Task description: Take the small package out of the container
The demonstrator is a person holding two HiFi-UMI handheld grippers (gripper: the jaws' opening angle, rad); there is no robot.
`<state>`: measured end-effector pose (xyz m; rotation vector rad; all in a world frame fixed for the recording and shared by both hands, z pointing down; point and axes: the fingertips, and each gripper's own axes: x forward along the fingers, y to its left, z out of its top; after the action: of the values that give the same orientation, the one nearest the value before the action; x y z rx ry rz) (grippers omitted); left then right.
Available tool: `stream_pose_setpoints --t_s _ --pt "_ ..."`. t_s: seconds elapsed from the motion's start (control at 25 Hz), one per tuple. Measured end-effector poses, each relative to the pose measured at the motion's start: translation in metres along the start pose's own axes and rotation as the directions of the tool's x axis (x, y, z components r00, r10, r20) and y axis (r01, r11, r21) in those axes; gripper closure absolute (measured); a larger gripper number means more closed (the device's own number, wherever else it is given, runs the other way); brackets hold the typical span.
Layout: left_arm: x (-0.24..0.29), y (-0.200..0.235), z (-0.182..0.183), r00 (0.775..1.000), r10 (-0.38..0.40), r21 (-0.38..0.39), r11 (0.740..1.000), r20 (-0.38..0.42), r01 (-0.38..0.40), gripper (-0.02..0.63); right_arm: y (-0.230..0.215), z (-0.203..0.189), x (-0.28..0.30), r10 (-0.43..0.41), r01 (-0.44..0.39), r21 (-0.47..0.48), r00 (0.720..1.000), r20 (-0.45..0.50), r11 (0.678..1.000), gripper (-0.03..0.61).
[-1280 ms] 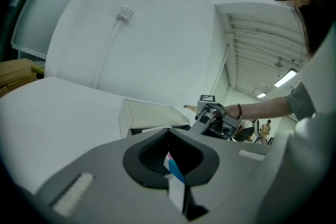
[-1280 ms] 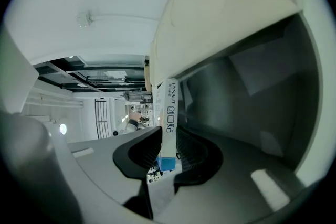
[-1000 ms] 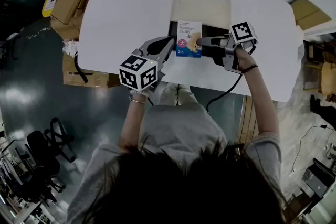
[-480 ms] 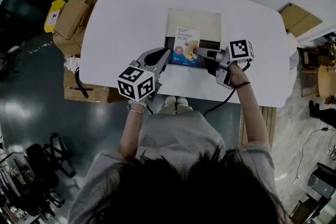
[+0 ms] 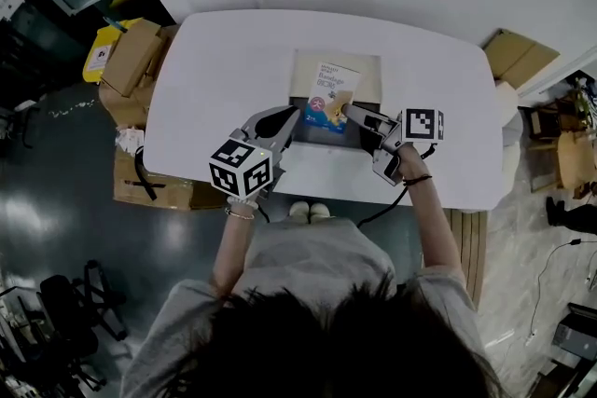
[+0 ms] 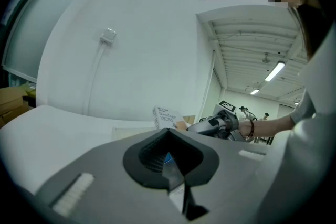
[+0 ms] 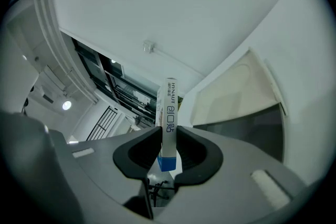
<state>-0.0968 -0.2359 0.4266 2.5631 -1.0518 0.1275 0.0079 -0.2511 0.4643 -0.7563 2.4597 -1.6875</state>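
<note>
The small package (image 5: 330, 96), a white and blue bandage box, hangs tilted above the container (image 5: 367, 73), a dark box with a pale beige lid folded back on the white table (image 5: 205, 79). My right gripper (image 5: 344, 111) is shut on the package's lower end; in the right gripper view the package (image 7: 169, 113) stands edge-on between the pads of my right gripper (image 7: 168, 138). My left gripper (image 5: 296, 116) is just left of the package, jaws together with nothing seen held. From the left gripper view I see my left gripper (image 6: 168, 132), the package (image 6: 166, 117) beyond it and the right gripper (image 6: 211, 124).
Cardboard boxes (image 5: 131, 61) are stacked on the floor left of the table, and more (image 5: 511, 59) lie at its right. A dark cable (image 5: 382, 208) hangs off the table's near edge. The container's lid (image 7: 236, 93) and dark inside (image 7: 257, 131) lie right of the package.
The right gripper has lifted the package up out of the dark container and rolled it to a tilt. The left gripper has risen beside it, still shut.
</note>
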Motion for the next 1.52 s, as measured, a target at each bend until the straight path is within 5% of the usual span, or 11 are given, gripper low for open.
stream_pose_setpoints --t_s 0.12,0.4,0.56,1.52 --pt "-0.002 -0.002 0.006 1.000 0.000 0.005 1.000 0.016 0.000 0.621 0.000 0.005 -0.012 -0.053 0.054 -0.007 0.997 0.053 0.999 0.472" --pt "-0.004 -0.004 0.023 0.998 -0.001 0.020 1.000 0.059 0.000 0.621 0.030 0.023 -0.016 0.101 -0.081 -0.135 0.984 0.146 0.988 0.472" --pt "-0.008 -0.002 0.032 0.997 0.001 0.043 0.999 0.080 -0.004 0.621 0.038 0.028 -0.021 0.107 -0.070 -0.201 0.977 0.183 0.977 0.472" --pt "-0.013 0.001 0.063 0.990 0.010 0.105 0.994 0.140 -0.025 0.621 0.070 0.053 -0.052 0.179 -0.095 -0.265 0.933 0.313 0.959 0.474"
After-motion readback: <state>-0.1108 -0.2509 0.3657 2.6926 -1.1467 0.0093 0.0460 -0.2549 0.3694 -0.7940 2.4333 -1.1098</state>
